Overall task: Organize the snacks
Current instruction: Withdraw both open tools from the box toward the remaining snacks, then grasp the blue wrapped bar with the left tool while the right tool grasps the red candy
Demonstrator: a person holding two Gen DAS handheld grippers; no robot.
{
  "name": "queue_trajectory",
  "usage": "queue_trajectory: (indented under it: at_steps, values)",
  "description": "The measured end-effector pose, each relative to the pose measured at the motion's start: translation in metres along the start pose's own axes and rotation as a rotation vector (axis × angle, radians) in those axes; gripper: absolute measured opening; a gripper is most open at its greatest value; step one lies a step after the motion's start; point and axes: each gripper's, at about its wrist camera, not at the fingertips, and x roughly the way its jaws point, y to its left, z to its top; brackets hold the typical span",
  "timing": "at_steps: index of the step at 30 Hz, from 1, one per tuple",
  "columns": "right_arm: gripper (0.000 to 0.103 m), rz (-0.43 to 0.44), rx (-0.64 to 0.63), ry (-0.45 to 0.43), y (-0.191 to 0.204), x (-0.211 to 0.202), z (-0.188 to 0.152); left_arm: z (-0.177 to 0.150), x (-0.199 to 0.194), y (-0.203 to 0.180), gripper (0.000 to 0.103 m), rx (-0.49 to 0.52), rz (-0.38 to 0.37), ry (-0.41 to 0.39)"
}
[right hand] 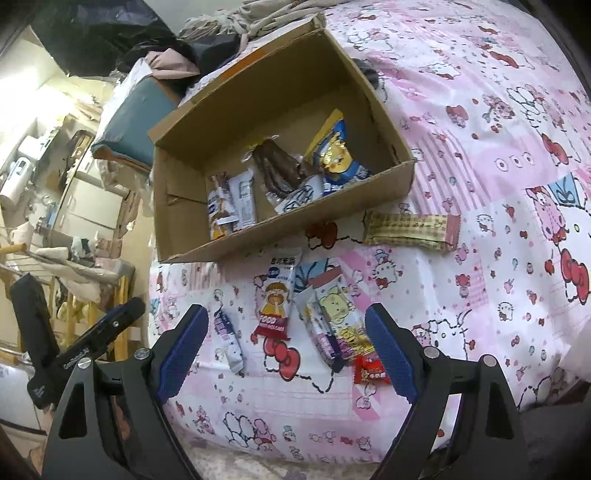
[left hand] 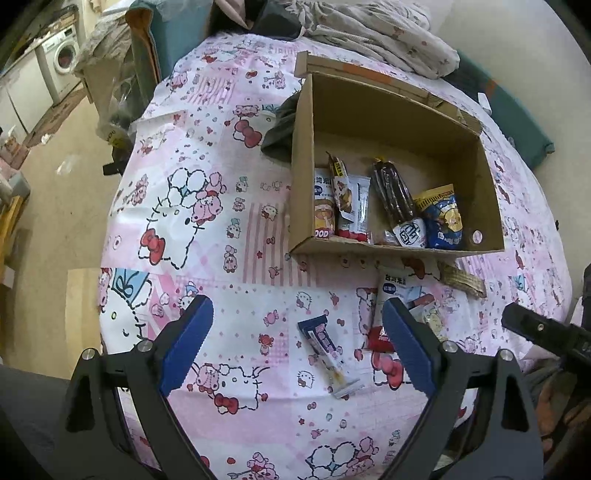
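An open cardboard box (left hand: 491, 206) (right hand: 402, 173) sits on a pink cartoon-print cloth and holds several snack packets, among them a blue-and-yellow bag (left hand: 441, 218) (right hand: 334, 147) and a dark brown packet (left hand: 393, 192) (right hand: 277, 168). In front of the box lie loose snacks: a slim purple-and-white stick (left hand: 327, 349) (right hand: 229, 339), a white packet with a red bottom (left hand: 391, 295) (right hand: 275, 302), a yellow cartoon packet (right hand: 340, 317), a small red candy (right hand: 371, 371) and a tan plaid bar (left hand: 463, 280) (right hand: 410, 229). My left gripper (left hand: 297, 345) hangs open above the stick. My right gripper (right hand: 286, 349) hangs open above the loose packets.
Bundled floral fabric (left hand: 388, 33) lies behind the box, with a dark bag (left hand: 280, 129) at its left wall. A washing machine (left hand: 61, 59) and floor clutter stand past the cloth's left edge. The other gripper's black body shows at each view's side (left hand: 546, 332) (right hand: 92, 339).
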Motion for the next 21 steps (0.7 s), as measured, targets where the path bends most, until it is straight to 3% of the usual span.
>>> queue_trajectory:
  at_steps: [6,10,13,16,21]
  values:
    - [0.089,-0.052,0.078,-0.023,-0.015,-0.004,0.001,0.004,0.005,0.021,0.091,-0.101,0.042,0.036]
    - [0.089,-0.019,0.123,-0.045,-0.021,-0.011,0.004,-0.001,0.018,0.036,0.089,-0.191,0.020,0.106]
    - [0.089,-0.015,0.142,-0.043,-0.025,-0.011,0.006,-0.007,0.034,0.033,0.075,-0.178,0.043,0.161]
    - [0.089,-0.013,0.153,-0.030,-0.027,-0.008,0.007,-0.017,0.055,0.019,0.045,-0.167,0.011,0.234]
    - [0.089,-0.001,0.138,-0.033,-0.024,-0.009,0.007,-0.038,0.083,-0.020,0.040,-0.103,-0.026,0.303]
